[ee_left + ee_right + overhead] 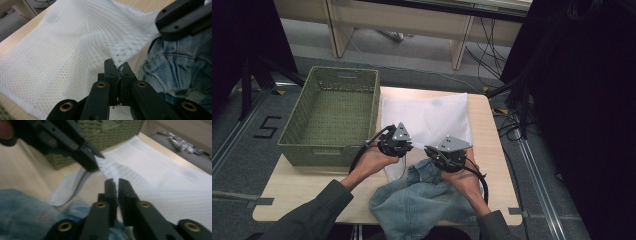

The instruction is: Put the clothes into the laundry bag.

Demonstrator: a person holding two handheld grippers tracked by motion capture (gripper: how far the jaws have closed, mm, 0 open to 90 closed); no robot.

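- Wooden surface (297,187) stands on a grey floor, with cables trailing at the far right.
- Far left: green woven basket (332,112) sits on the surface, its right wall just beside the white mesh bag (427,117).
- Mesh bag lies flat across the middle of the surface; its near edge is lifted.
- Left gripper (396,146) is pressed together on the mesh bag's near edge; the left gripper view shows a tuft of mesh (120,68) pinched between its jaws, the fabric tenting up from there.
- Right gripper (447,156) sits just right of the left one, over the jeans; its jaws stand a narrow slit apart, nothing seen between them.
- Blue denim jeans (422,202) are bunched at the near edge of the surface, overlapping the bag's near edge.
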